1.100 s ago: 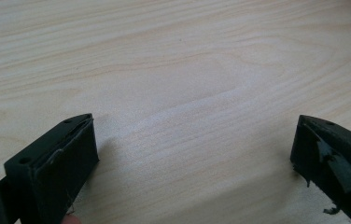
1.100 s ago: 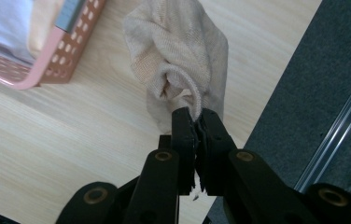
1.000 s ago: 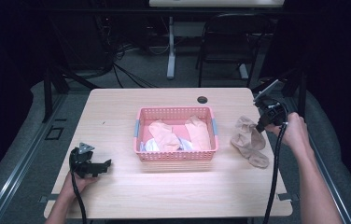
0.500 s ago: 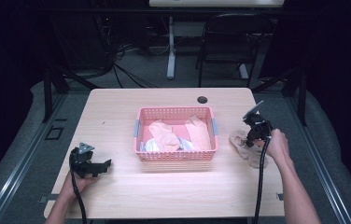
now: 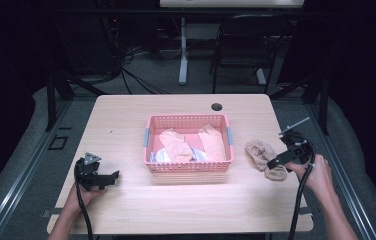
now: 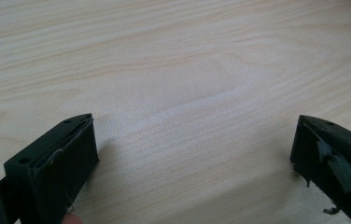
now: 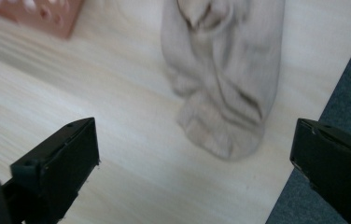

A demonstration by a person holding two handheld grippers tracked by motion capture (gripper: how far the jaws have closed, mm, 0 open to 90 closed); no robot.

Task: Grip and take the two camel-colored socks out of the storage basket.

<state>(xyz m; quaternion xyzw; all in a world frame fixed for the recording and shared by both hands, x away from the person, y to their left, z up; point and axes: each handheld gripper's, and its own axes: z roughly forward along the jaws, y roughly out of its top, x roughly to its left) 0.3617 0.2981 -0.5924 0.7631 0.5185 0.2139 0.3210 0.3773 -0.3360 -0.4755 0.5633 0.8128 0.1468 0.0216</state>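
The pink basket (image 5: 188, 145) sits mid-table already holding folded pale socks, which suggests it is the collecting bin. A beige sock (image 5: 265, 158) lies crumpled on the wood just right of it, near the table's right edge, and the right gripper (image 5: 277, 163) hangs just beside it, its jaws just spread wide with nothing between them, likely lining up a pick. The left gripper (image 5: 112, 176) rests by the front-left edge, jaws apart and empty. The table (image 5: 126, 115) is light wood, the room dark with grey carpet, cables and a chair
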